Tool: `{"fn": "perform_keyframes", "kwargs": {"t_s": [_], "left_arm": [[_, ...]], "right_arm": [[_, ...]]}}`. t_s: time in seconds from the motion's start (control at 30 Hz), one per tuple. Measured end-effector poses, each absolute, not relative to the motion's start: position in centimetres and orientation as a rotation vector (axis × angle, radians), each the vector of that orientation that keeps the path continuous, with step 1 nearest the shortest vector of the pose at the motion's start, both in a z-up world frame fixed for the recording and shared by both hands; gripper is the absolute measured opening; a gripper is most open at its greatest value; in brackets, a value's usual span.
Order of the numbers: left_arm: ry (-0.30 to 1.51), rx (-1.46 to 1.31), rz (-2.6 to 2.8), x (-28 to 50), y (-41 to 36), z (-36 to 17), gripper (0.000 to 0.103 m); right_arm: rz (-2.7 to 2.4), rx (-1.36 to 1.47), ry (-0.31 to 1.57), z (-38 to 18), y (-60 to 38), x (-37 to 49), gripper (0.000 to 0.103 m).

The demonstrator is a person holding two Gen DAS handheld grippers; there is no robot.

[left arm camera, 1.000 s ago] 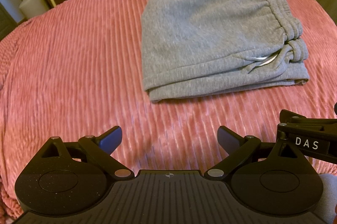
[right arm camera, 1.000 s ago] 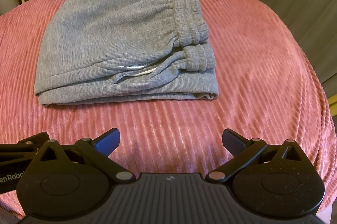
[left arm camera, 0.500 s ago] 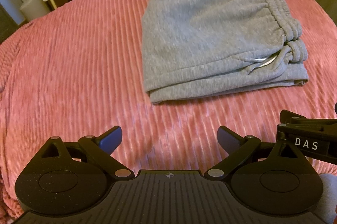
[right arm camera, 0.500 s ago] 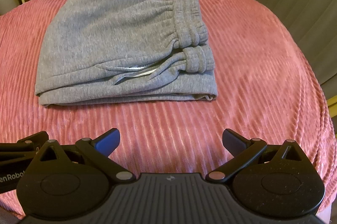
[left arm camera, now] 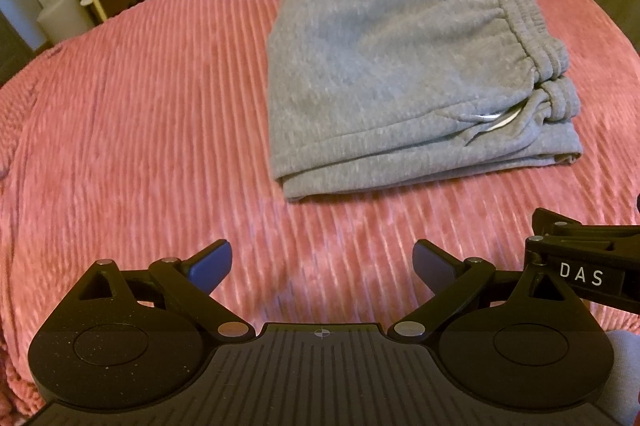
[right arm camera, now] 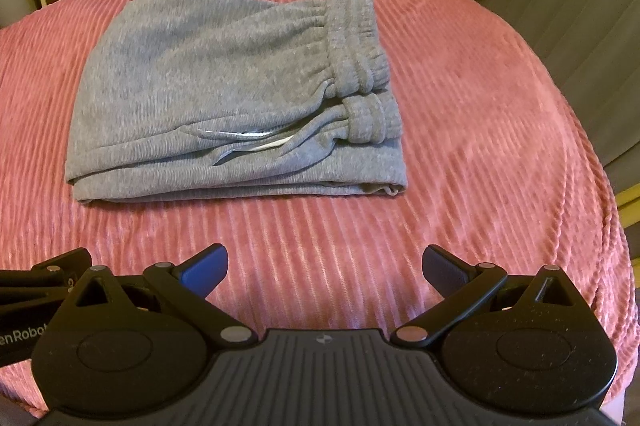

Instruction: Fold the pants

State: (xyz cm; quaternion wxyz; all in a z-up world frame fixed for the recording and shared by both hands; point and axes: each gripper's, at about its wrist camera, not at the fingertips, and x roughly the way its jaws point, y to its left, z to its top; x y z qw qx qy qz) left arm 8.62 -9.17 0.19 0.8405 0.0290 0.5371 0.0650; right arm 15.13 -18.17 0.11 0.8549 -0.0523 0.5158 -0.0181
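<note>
Lying folded, pants (right arm camera: 224,97) on pink bedspread (right arm camera: 480,129); both grippers agape.

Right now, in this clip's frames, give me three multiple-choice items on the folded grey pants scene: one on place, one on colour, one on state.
1. Where does the folded grey sweatpants bundle lie?
A. on the pink ribbed bedspread
B. on the floor
C. on a chair

2. What colour are the pads on the gripper fingertips?
A. red
B. blue
C. white

3. How do the left gripper and right gripper stand?
A. both shut on cloth
B. one open, one shut
C. both open and empty

Answers:
1 A, pink ribbed cover shows all around the bundle.
2 B, the pads show blue in both wrist views.
3 C, each pair of fingers is spread wide over bare bedspread, short of the pants.
</note>
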Motion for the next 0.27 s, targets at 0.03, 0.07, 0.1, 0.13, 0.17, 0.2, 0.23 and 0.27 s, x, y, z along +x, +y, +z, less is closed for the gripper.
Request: {"fn": "perform_keyframes", "kwargs": {"t_s": [0.03, 0.07, 0.1, 0.13, 0.17, 0.2, 0.23, 0.27], "left_arm": [[1.131, 0.064, 0.133, 8.58, -9.2, 0.23, 0.1], [1.125, 0.068, 0.13, 8.55, -9.26, 0.29, 0.1], [1.117, 0.076, 0.131, 8.5, -9.36, 0.39, 0.1], [1.109, 0.082, 0.132, 8.47, -9.46, 0.49, 0.1], [1.104, 0.089, 0.133, 8.48, -9.57, 0.57, 0.1], [1.098, 0.097, 0.131, 8.49, -9.7, 0.64, 0.1], [1.094, 0.102, 0.13, 8.48, -9.79, 0.71, 0.1], [1.093, 0.103, 0.129, 8.49, -9.82, 0.76, 0.1]], "right_arm": [[-0.039, -0.11, 1.083, 0.15, -18.18, 15.08, 0.103], [-0.041, -0.111, 1.083, 0.2, -18.2, 15.07, 0.103], [-0.043, -0.11, 1.082, 0.23, -18.21, 15.06, 0.103], [-0.044, -0.109, 1.082, 0.23, -18.2, 15.05, 0.103], [-0.046, -0.109, 1.083, 0.25, -18.2, 15.03, 0.103], [-0.048, -0.112, 1.082, 0.29, -18.22, 15.02, 0.103], [-0.051, -0.115, 1.08, 0.33, -18.21, 15.0, 0.103], [-0.054, -0.118, 1.077, 0.41, -18.22, 14.96, 0.103]]}}
